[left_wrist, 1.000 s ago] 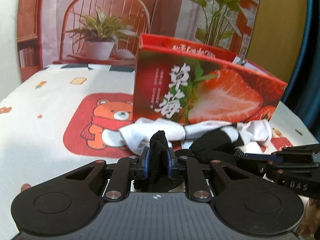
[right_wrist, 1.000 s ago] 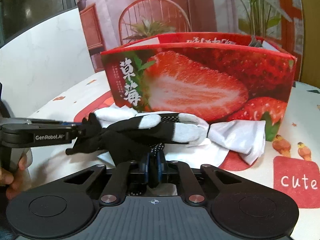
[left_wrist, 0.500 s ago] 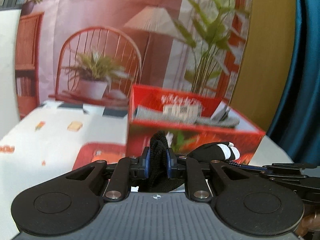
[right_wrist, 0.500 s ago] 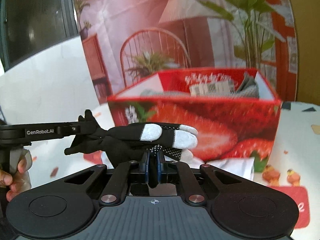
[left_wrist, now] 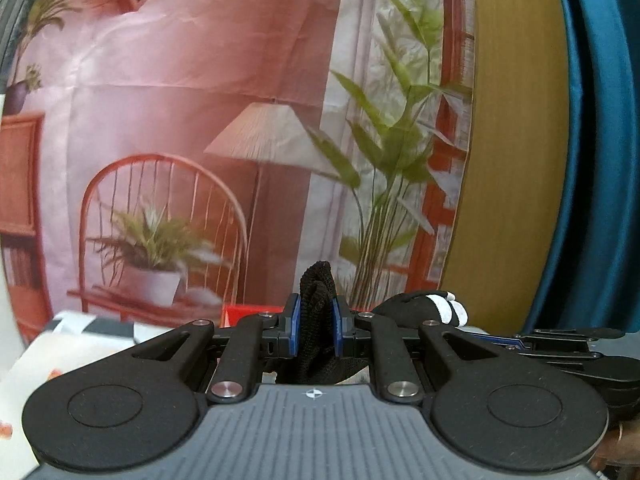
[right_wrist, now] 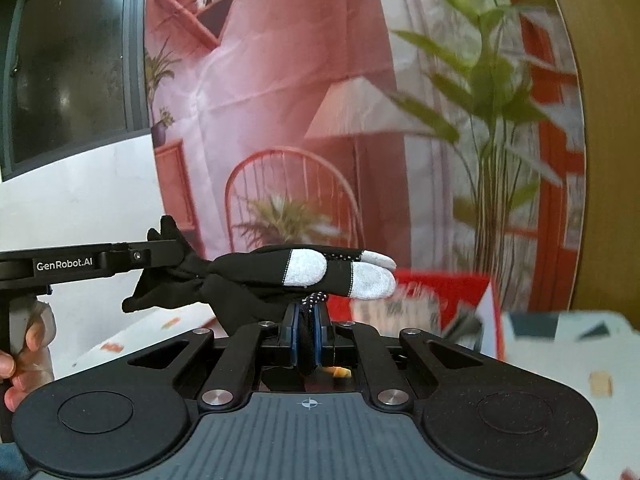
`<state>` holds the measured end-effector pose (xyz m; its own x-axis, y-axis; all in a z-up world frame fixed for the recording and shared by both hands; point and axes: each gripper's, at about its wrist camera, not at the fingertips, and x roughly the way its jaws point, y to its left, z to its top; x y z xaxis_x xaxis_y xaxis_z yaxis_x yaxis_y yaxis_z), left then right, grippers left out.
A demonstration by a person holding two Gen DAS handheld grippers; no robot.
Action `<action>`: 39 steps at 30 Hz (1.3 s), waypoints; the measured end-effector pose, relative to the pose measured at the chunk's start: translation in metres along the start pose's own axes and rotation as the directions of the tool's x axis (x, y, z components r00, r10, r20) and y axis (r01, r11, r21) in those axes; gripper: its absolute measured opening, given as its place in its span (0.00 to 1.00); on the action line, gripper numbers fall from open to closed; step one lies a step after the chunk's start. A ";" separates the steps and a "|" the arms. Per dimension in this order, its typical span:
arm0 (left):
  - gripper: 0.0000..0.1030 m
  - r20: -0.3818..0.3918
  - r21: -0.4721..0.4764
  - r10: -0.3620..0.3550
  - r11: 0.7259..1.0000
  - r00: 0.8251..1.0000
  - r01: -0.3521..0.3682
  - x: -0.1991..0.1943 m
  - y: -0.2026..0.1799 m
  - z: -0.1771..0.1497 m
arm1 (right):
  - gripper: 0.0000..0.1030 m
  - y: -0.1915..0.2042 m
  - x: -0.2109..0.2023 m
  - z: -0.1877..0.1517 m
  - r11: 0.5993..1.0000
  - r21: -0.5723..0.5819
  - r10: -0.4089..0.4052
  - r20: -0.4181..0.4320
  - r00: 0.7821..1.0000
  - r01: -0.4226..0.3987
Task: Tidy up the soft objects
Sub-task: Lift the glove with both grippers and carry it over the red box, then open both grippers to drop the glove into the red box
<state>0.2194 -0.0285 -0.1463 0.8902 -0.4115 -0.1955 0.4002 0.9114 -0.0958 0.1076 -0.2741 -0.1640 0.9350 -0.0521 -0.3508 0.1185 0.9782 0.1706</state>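
Note:
A black glove (right_wrist: 256, 276) with grey fingertips hangs stretched in the air between both grippers. My right gripper (right_wrist: 308, 320) is shut on a dotted fold at the glove's underside. From the left of the right wrist view, my left gripper (right_wrist: 176, 254) is shut on the glove's cuff end. In the left wrist view my left gripper (left_wrist: 316, 320) pinches bunched black fabric of the glove (left_wrist: 316, 288), with my right gripper (left_wrist: 516, 342) at the right. The red strawberry box (right_wrist: 440, 284) sits low behind the glove, with folded grey items inside, blurred.
A printed backdrop (left_wrist: 240, 120) of a chair, lamp and plants hangs behind the table. The white patterned tablecloth (right_wrist: 560, 344) shows beside the box. A person's hand (right_wrist: 28, 344) grips the left handle. A blue curtain (left_wrist: 592, 160) hangs at the right, a dark window (right_wrist: 72, 60) at the left.
Both grippers have risen with the glove held between them. The box has dropped low in both views, and the white cloths on the table are out of sight.

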 end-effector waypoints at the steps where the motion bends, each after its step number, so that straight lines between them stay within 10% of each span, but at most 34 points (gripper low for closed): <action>1: 0.17 -0.002 0.002 0.000 1.000 1.000 0.000 0.007 -0.001 0.005 | 0.07 -0.002 0.005 0.006 1.000 -0.011 -0.009 0.003 1.000 0.009; 10: 0.17 -0.143 -0.021 0.021 0.999 0.990 -0.025 0.078 0.007 0.001 | 0.07 -0.040 0.067 0.026 0.996 0.037 -0.075 -0.039 0.996 0.076; 21: 0.17 -0.393 -0.029 0.013 0.999 0.919 -0.026 0.127 0.021 -0.051 | 0.07 -0.066 0.106 -0.020 0.991 0.095 -0.075 -0.202 0.977 0.096; 39: 0.23 -0.421 0.025 0.101 0.995 0.901 -0.100 0.152 0.031 -0.042 | 0.08 -0.055 0.133 -0.031 0.986 0.089 -0.113 -0.280 0.953 0.143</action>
<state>0.3577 -0.0627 -0.2202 0.7515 -0.2815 -0.5967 0.3143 0.9479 -0.0513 0.2147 -0.3286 -0.2488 0.7845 -0.1039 -0.6113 0.2804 0.9387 0.2003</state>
